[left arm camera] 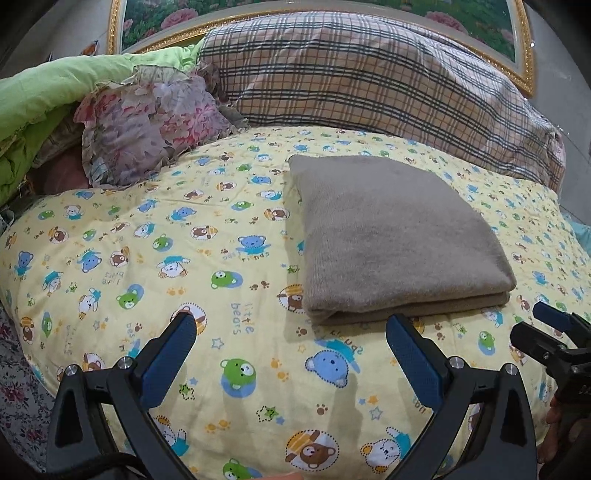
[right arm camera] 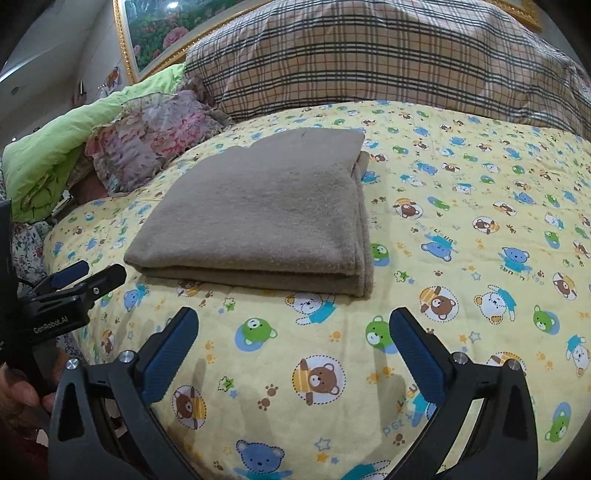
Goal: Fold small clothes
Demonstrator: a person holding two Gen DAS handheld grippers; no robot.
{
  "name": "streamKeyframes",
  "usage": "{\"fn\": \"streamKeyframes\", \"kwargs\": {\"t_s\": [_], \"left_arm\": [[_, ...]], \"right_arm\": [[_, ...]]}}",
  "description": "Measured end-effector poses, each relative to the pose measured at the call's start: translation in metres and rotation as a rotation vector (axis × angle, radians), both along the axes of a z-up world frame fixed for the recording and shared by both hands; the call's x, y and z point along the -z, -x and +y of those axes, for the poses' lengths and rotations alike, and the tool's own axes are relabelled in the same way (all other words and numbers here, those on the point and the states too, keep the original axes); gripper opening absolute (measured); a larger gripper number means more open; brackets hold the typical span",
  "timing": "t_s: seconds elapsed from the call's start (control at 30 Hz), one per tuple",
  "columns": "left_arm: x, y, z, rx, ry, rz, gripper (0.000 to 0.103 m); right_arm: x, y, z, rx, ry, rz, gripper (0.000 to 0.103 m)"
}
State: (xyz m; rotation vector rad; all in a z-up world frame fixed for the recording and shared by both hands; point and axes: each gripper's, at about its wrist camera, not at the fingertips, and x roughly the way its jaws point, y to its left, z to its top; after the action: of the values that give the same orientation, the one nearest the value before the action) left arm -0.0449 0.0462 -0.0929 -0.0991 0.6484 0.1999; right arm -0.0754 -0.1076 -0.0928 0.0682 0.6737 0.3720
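A folded brown garment (left arm camera: 391, 236) lies flat on the bed, resting on a yellow quilt (left arm camera: 155, 258) printed with little cartoon bears. The garment is stacked in several layers, with its thick folded edge turned toward the cameras, and nothing is touching it. The left gripper (left arm camera: 291, 345) hangs just above the quilt near the garment's front left corner, its blue-padded fingers (left arm camera: 173, 354) spread wide apart and holding nothing. In the right wrist view, the right gripper (right arm camera: 293, 343) is likewise released, its blue pads (right arm camera: 413, 350) well separated over bare quilt just short of the garment's (right arm camera: 258, 214) front edge, with nothing between them. Each gripper shows at the edge of the other's view: the right one at the far right of the left wrist view, and the left one at the far left of the right wrist view. Behind the garment, a large plaid pillow (left arm camera: 369, 74) leans against the headboard. To the left of it sits a ruffled floral cushion (left arm camera: 147, 129), and beside that a bundled light green blanket (left arm camera: 40, 99). A gold-framed flower painting (left arm camera: 155, 22) hangs on the wall above the pillow. No container appears in either view.
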Motion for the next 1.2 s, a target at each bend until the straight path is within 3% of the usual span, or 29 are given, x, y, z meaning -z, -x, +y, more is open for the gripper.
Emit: {"fn": "streamKeyframes", "kwargs": {"t_s": [1.2], "left_arm": [[-0.001, -0.006, 0.002, -0.003, -0.004, 0.026, 0.103]], "right_arm": [[0.001, -0.014, 0.009, -0.042, 0.006, 0.0, 0.103]]}}
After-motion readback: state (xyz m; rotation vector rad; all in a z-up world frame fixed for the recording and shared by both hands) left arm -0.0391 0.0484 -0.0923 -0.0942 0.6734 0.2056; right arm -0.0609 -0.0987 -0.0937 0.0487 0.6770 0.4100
